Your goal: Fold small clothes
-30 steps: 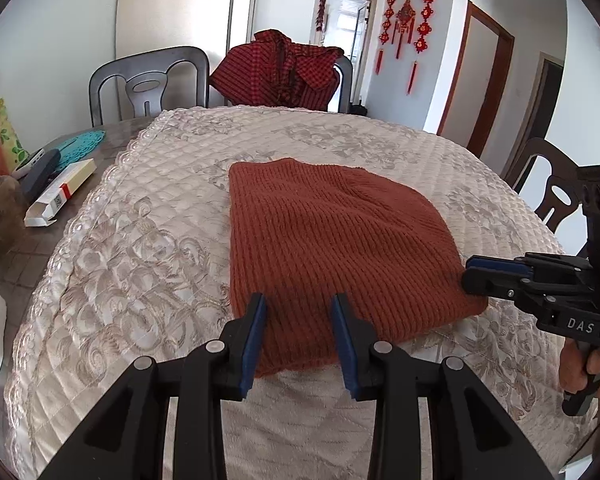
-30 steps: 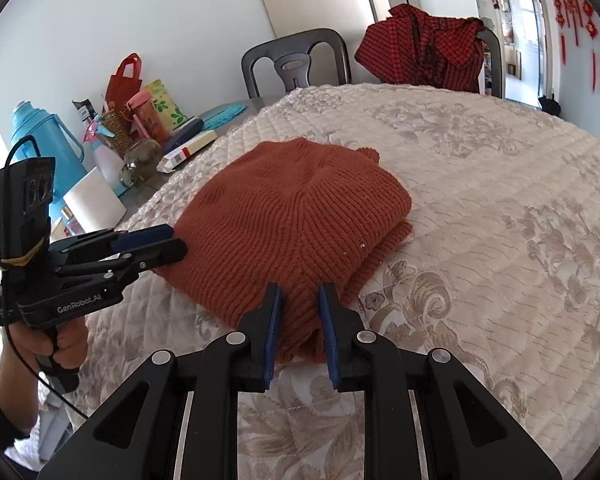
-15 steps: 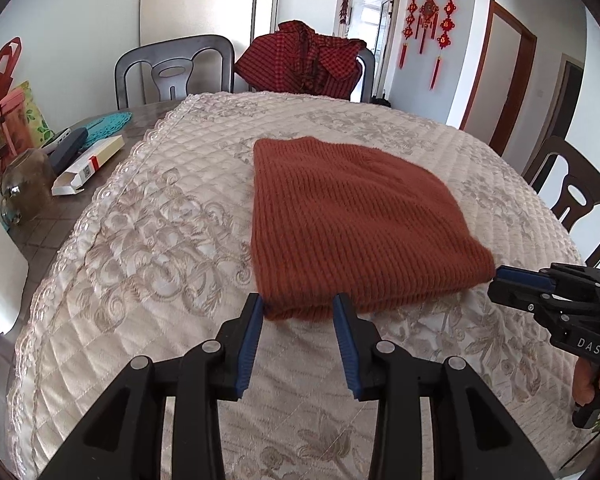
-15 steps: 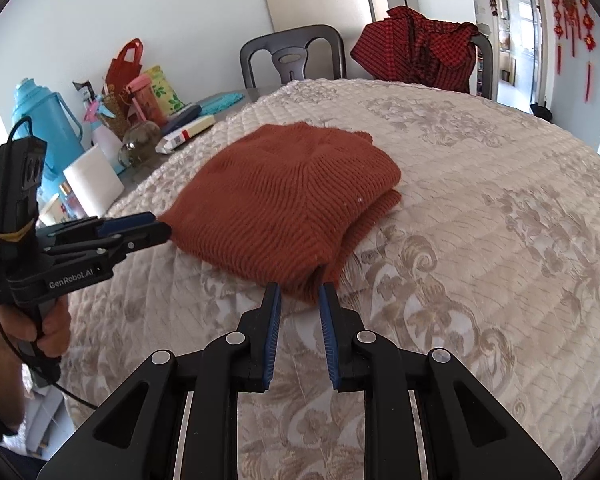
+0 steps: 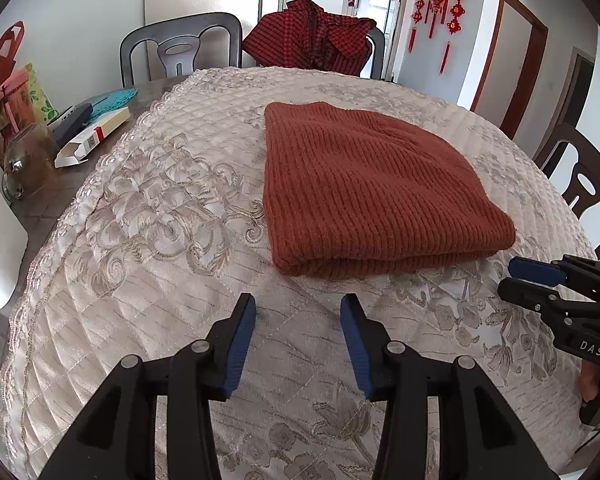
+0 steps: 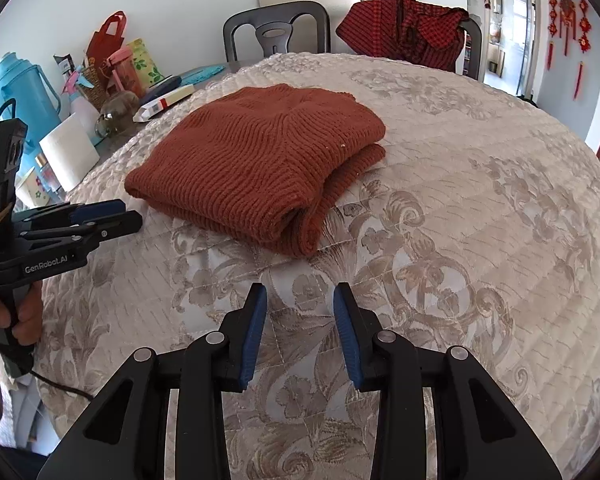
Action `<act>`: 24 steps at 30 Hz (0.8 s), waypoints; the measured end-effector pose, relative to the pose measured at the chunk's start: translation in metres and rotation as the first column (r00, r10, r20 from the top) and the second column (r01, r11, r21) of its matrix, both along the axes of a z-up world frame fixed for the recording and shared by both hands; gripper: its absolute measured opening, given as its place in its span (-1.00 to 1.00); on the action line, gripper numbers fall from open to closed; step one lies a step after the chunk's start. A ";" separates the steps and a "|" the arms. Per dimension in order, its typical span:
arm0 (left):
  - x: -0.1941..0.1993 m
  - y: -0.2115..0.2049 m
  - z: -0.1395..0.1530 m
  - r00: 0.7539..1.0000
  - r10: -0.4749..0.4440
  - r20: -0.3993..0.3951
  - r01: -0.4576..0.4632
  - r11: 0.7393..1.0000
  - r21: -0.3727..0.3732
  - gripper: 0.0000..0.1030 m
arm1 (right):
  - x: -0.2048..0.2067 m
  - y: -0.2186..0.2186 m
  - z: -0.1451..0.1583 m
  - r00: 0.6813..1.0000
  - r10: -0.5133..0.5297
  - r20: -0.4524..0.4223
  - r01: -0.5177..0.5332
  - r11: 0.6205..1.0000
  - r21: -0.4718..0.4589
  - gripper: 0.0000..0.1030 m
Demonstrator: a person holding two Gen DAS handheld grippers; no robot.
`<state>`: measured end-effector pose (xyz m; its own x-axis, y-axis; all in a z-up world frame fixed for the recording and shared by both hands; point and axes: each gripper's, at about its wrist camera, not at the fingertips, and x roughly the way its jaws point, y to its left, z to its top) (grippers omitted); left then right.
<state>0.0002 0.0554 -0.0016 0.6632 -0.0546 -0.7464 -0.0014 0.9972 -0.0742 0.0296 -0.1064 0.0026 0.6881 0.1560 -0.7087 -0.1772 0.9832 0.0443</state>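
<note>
A rust-red knitted garment point(image 5: 364, 188) point(image 6: 260, 160) lies folded in layers on the quilted cream table cover point(image 5: 152, 224). My left gripper point(image 5: 298, 308) hangs over bare cover just short of the garment's near edge, its jaws opening and nothing between them. My right gripper point(image 6: 300, 298) hovers a little back from the garment's near corner, jaws likewise opening and empty. Each gripper shows at the other view's edge: the right gripper point(image 5: 512, 278) at the right, the left gripper point(image 6: 128, 214) at the left, held by a hand point(image 6: 20, 320).
Along the table's left side stand a glass jar point(image 5: 28, 160), a white box point(image 5: 92, 136), a paper roll point(image 6: 68, 152), a blue flask point(image 6: 16, 88) and bags. Chairs point(image 5: 180, 48) ring the table; one holds a red checked shirt point(image 5: 312, 36).
Both grippers held the garment's near edge, then let go, pulled back toward me and widened. The garment now lies free on the cover.
</note>
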 end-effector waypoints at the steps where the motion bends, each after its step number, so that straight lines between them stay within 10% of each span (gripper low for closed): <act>1: 0.000 -0.001 0.000 1.000 -0.001 -0.001 0.001 1.000 0.008 -0.06 | 0.000 0.001 0.000 1.000 0.000 0.000 0.000 1.000 -0.008 -0.28; 24: -0.004 -0.012 -0.004 1.000 0.001 0.001 -0.001 0.998 0.069 0.19 | -0.002 0.013 -0.003 1.000 0.020 0.001 -0.019 0.997 -0.077 -0.07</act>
